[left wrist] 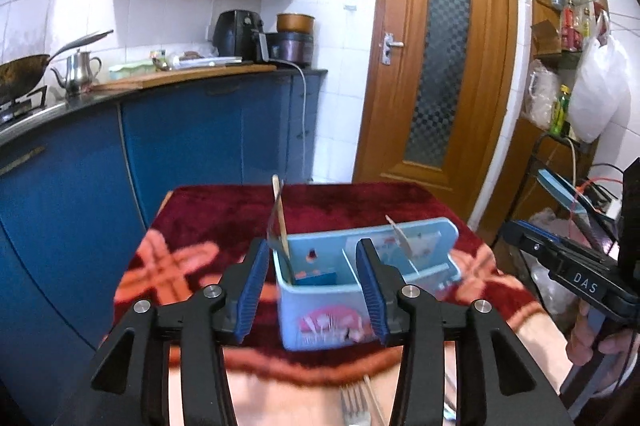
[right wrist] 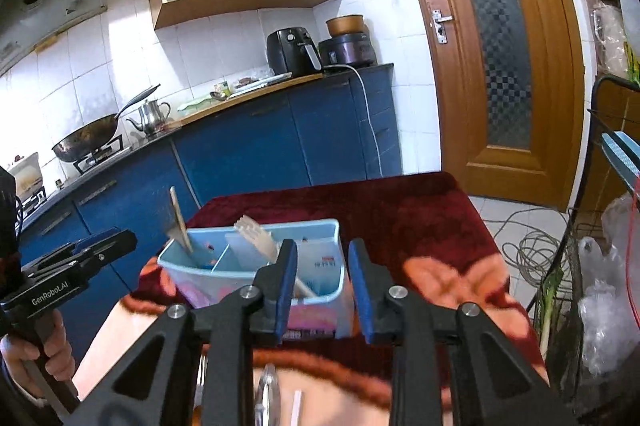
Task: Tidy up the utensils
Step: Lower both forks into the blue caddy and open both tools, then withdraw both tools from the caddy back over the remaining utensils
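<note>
A light blue plastic utensil holder [left wrist: 320,318] with two compartments stands on the red patterned table cover; it also shows in the right wrist view [right wrist: 320,300]. A wooden spatula [left wrist: 280,214] leans in its left compartment, and a pale fork [right wrist: 256,238] leans in the right one. My left gripper [left wrist: 312,290] is open and empty, hovering just in front of the holder. My right gripper [right wrist: 320,288] is open and empty, above the holder's right end. A metal fork [left wrist: 354,406] lies on the cloth below the left gripper. A shiny utensil [right wrist: 266,394] lies below the right gripper.
The table cover [left wrist: 360,206] ends at a far edge facing blue kitchen cabinets [left wrist: 200,138] and a wooden door [left wrist: 436,66]. A wire rack with bags [right wrist: 592,286] and loose cables stand to the table's right.
</note>
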`<state>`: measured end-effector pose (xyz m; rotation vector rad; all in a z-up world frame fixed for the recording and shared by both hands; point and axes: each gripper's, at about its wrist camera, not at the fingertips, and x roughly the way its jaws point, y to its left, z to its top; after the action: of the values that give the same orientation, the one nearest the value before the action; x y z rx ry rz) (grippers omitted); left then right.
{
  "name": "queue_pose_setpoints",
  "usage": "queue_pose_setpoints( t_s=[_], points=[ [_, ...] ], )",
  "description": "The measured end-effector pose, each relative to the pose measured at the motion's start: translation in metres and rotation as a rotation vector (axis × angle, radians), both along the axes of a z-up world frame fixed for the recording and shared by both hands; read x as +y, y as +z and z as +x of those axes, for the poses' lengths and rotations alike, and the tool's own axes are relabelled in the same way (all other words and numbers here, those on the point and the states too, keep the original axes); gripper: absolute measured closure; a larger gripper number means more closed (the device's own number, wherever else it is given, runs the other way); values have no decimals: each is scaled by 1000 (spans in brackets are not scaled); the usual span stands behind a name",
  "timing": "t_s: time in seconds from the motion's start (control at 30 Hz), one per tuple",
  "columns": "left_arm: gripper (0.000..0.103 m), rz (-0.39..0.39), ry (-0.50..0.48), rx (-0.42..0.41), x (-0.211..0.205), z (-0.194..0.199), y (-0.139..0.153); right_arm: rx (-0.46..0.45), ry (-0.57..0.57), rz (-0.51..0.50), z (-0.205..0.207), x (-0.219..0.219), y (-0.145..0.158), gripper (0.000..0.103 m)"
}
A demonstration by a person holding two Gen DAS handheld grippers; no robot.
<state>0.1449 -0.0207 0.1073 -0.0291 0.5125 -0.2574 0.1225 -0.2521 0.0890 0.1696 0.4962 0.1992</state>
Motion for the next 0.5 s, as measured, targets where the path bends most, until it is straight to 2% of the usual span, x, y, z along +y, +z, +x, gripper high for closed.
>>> queue_pose_setpoints(
  t_s=[0.27, 0.5],
  points=[
    [56, 25, -13, 121, 6, -24, -15, 87, 31, -40, -28, 7, -8, 73],
    [56, 39, -7, 213, 9, -38, -36, 206, 53, -83, -41, 13, -34, 73]
  ],
)
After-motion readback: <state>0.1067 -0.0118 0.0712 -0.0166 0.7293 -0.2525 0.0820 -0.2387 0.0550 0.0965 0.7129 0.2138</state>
